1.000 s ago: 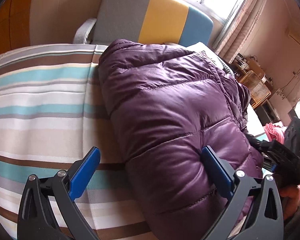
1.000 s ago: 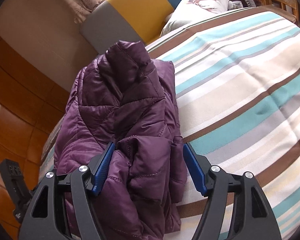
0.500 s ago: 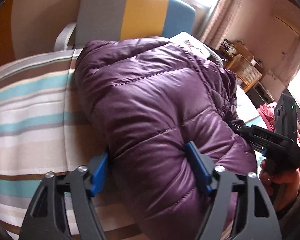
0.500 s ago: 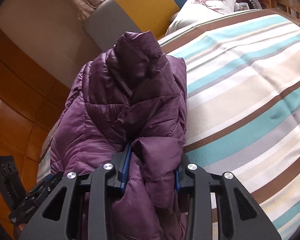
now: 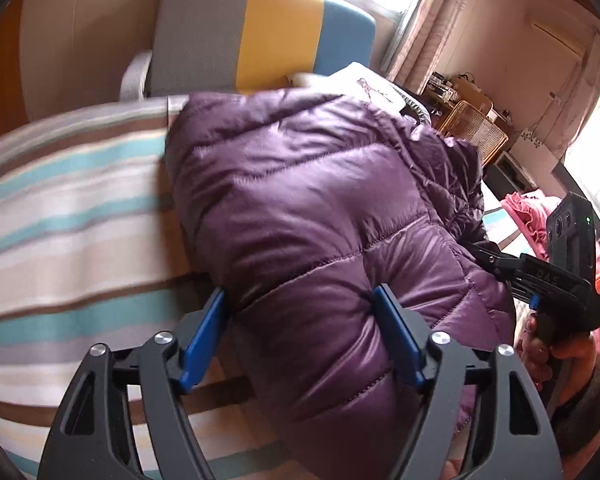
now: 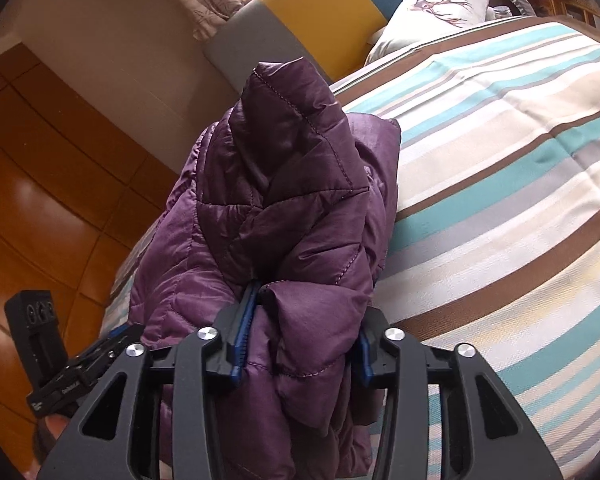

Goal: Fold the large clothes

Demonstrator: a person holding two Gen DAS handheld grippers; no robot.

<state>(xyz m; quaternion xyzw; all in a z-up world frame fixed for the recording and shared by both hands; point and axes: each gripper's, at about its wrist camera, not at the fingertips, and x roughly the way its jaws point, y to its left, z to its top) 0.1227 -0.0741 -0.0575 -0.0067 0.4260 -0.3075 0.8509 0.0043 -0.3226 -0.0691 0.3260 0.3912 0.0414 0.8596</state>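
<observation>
Puffy purple jacket bunched on the striped bed, ahead of and between both tools. Left gripper half closed around a thick bulge, right gripper clamped narrow on a fold. Likely to slip: slick, springy padding squeezing free of the left pads, letting the fold flop open.

One purple jacket, two tongs, one pillow

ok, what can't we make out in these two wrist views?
- Left wrist: whether the left tongs pinch the jacket or only straddle it; the puffy fabric hides the pads.
- Left wrist: the bedspread stripes are motion-blurred.
- Right wrist: the right tongs are shut on a fold; the jacket's bulk hides its far side and the bed below.
- Both: the jacket's near end is cut off by the bottom edge.
</observation>
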